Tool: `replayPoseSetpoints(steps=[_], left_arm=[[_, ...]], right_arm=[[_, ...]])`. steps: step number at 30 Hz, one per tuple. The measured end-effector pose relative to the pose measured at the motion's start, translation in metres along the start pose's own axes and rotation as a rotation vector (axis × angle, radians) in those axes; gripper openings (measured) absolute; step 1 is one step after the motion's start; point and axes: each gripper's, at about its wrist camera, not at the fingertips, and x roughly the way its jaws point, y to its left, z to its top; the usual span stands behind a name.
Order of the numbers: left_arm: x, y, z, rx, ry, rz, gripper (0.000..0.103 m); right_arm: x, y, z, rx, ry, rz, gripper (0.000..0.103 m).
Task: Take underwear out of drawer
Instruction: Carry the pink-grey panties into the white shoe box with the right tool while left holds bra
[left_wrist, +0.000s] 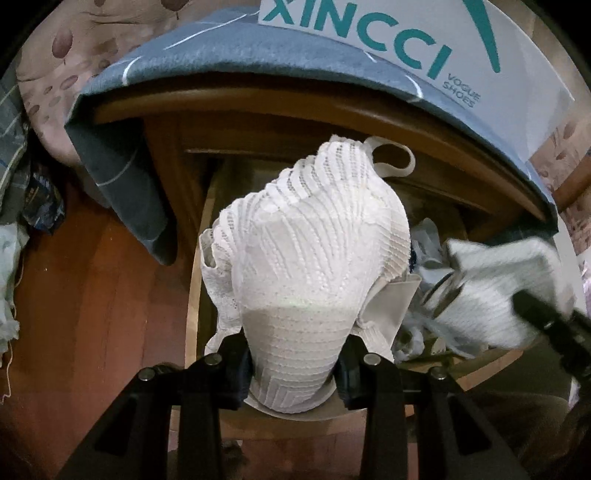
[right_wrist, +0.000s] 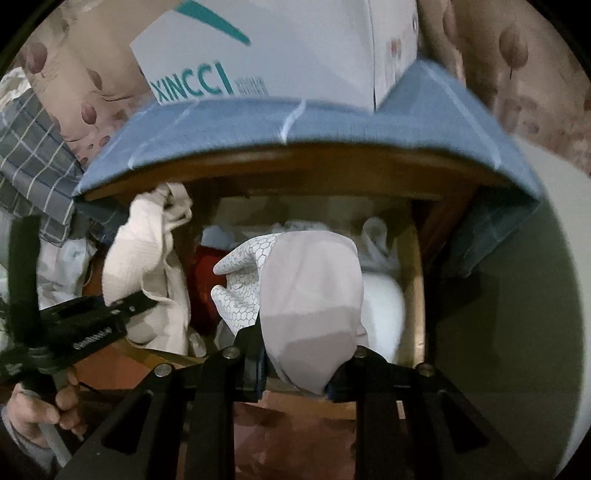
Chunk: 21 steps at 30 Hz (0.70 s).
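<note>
Gripping a lace bra (left_wrist: 310, 266) in my left claw (left_wrist: 293, 369), I feel it soft and light, bunched between the fingers and lifted above the drawer (left_wrist: 197, 295). My right claw (right_wrist: 297, 363) pinches a pale brief (right_wrist: 314, 295) just over the drawer's jumble. Both will sag and snag, so hold thick folds. Beyond, the cabinet top (right_wrist: 295, 162) with its blue cloth (right_wrist: 295, 122) overhangs; room lies toward me.

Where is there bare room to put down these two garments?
Bare wooden floor lies left of the open wooden drawer. The drawer is crowded with clothes, and the white XINCCI shoe box occupies the blue cloth on top.
</note>
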Motion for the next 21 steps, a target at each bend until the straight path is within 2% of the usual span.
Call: replayPoseSetpoints(steps=[4,10,16,21], left_arm=[[-0.004,0.005,0.0,-0.019,-0.004,-0.019,0.036],[-0.007,0.008,-0.003,-0.015,-0.016,-0.035,0.036],[-0.008,0.004,-0.007,0.015,-0.026,-0.04,0.036],[-0.008,0.001,-0.005,0.027,-0.022,-0.042,0.036]], right_arm=[[-0.025,0.007,0.011,-0.016,-0.034,-0.005,0.021],[-0.054,0.015,0.032,-0.017,-0.051,0.034,0.021],[-0.1,0.031,0.067,-0.043,-0.145,0.047,0.021],[-0.142,0.046,0.118,-0.078,-0.269,0.012,0.021]])
